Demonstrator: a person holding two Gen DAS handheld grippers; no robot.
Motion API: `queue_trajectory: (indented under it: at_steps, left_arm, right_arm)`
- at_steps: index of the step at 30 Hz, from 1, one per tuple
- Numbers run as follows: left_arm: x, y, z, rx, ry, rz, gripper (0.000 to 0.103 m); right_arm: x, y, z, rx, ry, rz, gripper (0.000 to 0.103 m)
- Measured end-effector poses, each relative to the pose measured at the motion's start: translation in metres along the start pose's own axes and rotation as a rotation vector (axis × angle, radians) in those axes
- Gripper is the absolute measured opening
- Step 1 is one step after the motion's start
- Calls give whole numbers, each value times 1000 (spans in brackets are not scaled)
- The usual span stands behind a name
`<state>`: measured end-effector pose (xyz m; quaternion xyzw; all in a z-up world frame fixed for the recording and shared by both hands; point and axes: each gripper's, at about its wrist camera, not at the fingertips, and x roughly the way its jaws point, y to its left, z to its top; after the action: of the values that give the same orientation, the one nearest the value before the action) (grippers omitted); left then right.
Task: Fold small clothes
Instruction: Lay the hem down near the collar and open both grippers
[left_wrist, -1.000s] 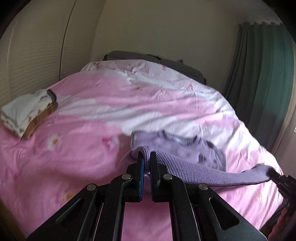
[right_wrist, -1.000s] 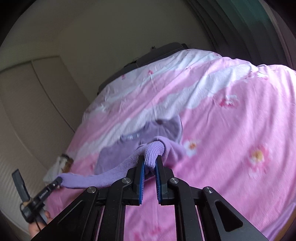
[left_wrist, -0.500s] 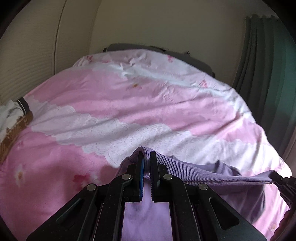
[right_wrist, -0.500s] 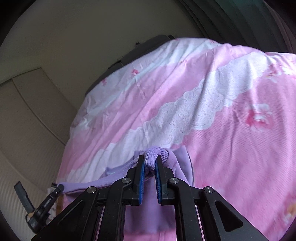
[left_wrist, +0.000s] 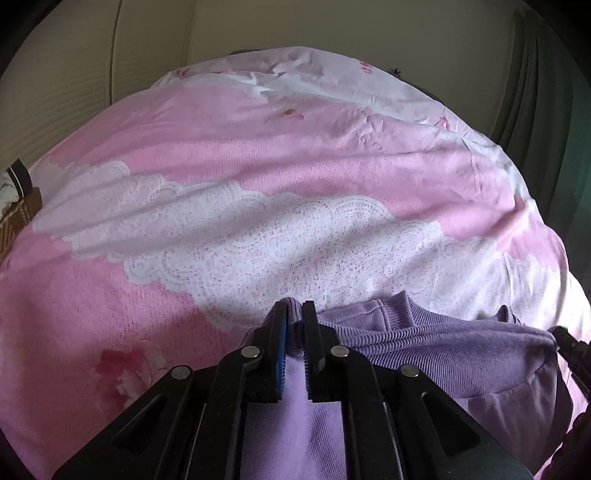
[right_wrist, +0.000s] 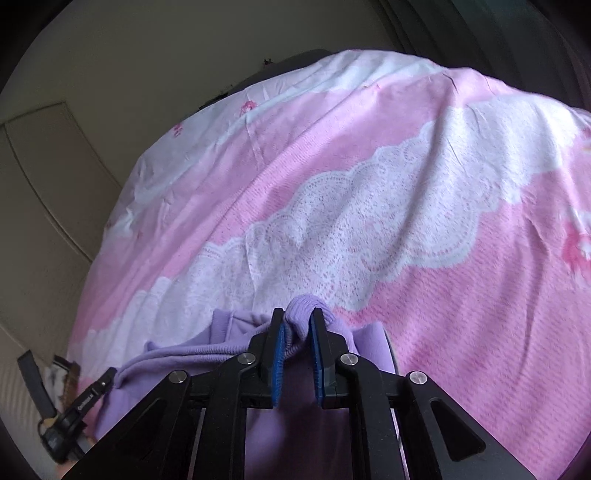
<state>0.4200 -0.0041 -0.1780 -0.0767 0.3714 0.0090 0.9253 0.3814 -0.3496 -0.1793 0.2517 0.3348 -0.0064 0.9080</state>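
Ribbed lilac knit garment (left_wrist: 443, 343), bunched

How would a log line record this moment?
purple top: on pink quilt | left gripper: hem between jaws, just opening | right gripper: likewise

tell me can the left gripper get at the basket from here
Probably not yet: the left gripper has the purple top between its just-opening jaws, and the basket sits far off at the bed's edge.
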Motion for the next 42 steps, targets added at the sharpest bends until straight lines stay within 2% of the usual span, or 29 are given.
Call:
queue_trajectory:
  at_steps: [2,3,4,5,7,12,16,19,22,25,32,36,38,42]
  left_arm:
    - [-8,0,1,10,-21,15,27]
    - [-15,1,1,14,-37,26,30]
    - [-21,2,2,16,-51,32,35]
    - [-28,3,3,18,-66,35,35]
    - [-40,2,3,35,-88,40,35]
    - [-61,-15,-3,132,-98,0,38]
    - [-58,-31,-11,201,-44,-76,38]
    - [-46,-38,-18,232,11,-117,40]
    - [-25,-34,-24,231,68,-102,40]
    - [-9,-24,-30,201,95,-68,40]
    - [3,-19,-33,209,93,-26,39]
    - [-13,-19,-33,216,69,-22,45]
    - [-28,-17,-34,211,54,-29,53]
    - [-64,-17,-47,227,18,-35,58]
  right_arm:
    - [1,4,1,-27,-9,-9,25]
    - [0,5,3,-40,-17,-16,32]
    - [-3,7,3,-58,-30,-31,49]
    - [-7,9,4,-72,-47,-57,60]
    - [-18,10,3,-85,-81,-67,61]
    - [-35,19,-3,-146,-95,-85,61]
    - [-42,31,-12,-238,-93,-95,61]
    - [-38,38,-19,-294,-51,-73,61]
    - [-26,42,-27,-357,2,-78,61]
    - [-9,37,-32,-384,55,-120,61]
    - [15,23,-37,-404,93,-185,60]
    - [10,25,-36,-382,85,-179,60]
    - [-4,27,-35,-371,71,-155,60]
    - [-49,21,-37,-301,24,-110,64]
